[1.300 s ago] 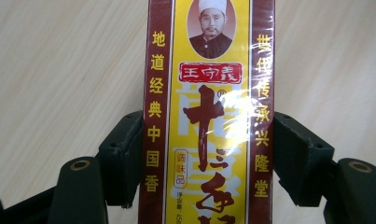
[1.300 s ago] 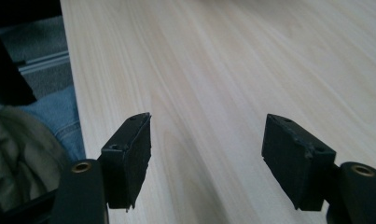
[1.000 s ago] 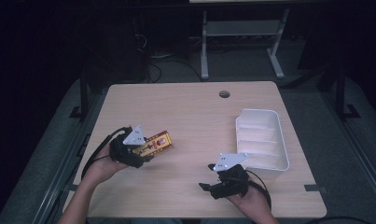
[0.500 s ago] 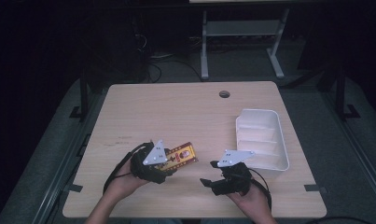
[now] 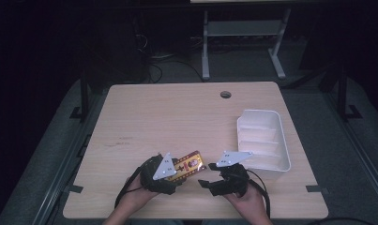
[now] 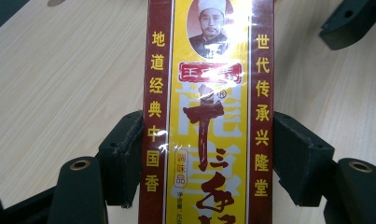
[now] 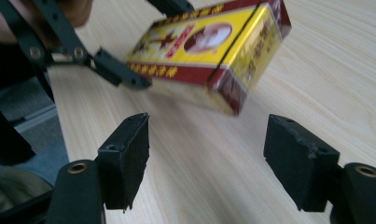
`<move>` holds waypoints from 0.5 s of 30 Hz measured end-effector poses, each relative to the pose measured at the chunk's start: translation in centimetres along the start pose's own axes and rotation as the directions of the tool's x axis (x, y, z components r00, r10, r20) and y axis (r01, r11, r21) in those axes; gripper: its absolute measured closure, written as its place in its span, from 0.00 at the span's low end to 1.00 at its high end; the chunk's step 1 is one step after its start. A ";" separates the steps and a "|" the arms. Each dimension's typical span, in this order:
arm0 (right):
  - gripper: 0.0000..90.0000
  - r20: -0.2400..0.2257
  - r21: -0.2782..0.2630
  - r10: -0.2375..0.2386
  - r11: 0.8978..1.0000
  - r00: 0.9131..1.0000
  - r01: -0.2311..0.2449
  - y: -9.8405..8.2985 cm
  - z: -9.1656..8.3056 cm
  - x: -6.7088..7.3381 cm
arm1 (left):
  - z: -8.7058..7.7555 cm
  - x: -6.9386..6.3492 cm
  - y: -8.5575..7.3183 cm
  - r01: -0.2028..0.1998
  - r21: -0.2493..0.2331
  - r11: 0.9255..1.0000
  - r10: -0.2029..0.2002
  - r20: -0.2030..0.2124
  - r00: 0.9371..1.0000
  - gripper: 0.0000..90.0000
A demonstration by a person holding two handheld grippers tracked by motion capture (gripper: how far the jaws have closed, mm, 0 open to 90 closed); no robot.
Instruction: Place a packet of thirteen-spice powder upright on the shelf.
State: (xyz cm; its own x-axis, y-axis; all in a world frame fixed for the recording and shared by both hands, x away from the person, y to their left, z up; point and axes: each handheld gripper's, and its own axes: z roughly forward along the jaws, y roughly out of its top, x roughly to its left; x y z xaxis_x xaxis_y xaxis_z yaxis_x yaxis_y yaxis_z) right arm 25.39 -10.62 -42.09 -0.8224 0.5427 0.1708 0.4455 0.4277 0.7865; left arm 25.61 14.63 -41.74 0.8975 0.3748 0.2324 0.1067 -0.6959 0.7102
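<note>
1. Landmark: white rectangular plastic tray (image 5: 284,149) with ribbed compartments, sitting at the right side of the light wood tabletop (image 5: 177,117).
2. Yellow-and-maroon rectangular carton (image 5: 190,163) printed with Chinese characters and a portrait: well to the left of the tray, near the table's front edge, held above the wood and tilted, its far end pointing toward the tray.
3. Left gripper (image 6: 209,156): jaws clamped on the carton's two long maroon sides, roughly mid-length; black pads (image 6: 125,156) flat against the box in the left gripper view. In the high view it sits at the carton's near-left end, farther from the tray than the box itself.
4. Right gripper (image 7: 206,161): jaws spread wide, nothing between them, bare wood visible through the gap. In the high view it sits (image 5: 210,183) just left of the tray's front-left corner, between tray and carton, its grey triangular plate close to the tray rim; contact can't be judged.
5. Right gripper view: the carton (image 7: 209,51) hangs ahead of and above the open jaws, its end face turned toward the camera, slightly blurred; the left gripper's black linkage grips it from the left.
6. Both of the person's hands (image 5: 245,206) enter from the table's front edge; the right one is closest to the tray.
7. Round cable hole (image 5: 225,94) in the tabletop, beyond the tray toward the far edge.
</note>
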 end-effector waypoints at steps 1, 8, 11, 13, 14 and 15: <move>0.34 -0.010 -0.012 0.021 1.000 1.000 -0.021 0.0 -0.1 -0.2 | 0.2 -0.5 0.2 -0.016 -0.004 1.000 0.016 0.002 1.000 0.36; 0.42 -0.061 -0.046 0.099 0.994 0.993 -0.102 -0.2 -0.3 -0.9 | 0.6 -1.4 0.5 -0.038 -0.016 0.999 0.038 -0.003 0.999 0.36; 0.45 -0.088 -0.046 0.115 0.992 0.989 -0.120 -0.2 -0.2 -1.1 | 0.6 -1.6 0.7 -0.040 -0.022 0.999 0.040 -0.006 0.999 0.36; 0.46 -0.102 -0.044 0.119 0.991 0.988 -0.124 -0.2 -0.1 -1.1 | 0.7 -1.8 0.8 -0.046 -0.024 0.999 0.046 -0.015 0.999 0.36; 0.46 -0.100 -0.041 0.120 0.991 0.988 -0.125 -0.1 -0.1 -1.0 | 0.8 -1.8 0.8 -0.044 -0.025 0.999 0.044 -0.014 0.999 0.36; 0.47 -0.102 -0.041 0.123 0.991 0.987 -0.128 -0.1 -0.1 -1.0 | 0.8 -1.8 0.7 -0.041 -0.027 0.999 0.041 -0.012 0.999 0.36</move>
State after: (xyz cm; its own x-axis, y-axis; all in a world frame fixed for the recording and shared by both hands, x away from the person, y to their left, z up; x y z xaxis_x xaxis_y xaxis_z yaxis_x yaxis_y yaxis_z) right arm 26.13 -11.30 -42.30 -0.7928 0.5150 0.3260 0.5324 0.3248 0.7817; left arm 24.42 12.96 -42.15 0.8960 0.3534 0.2690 0.0584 -0.6941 0.7175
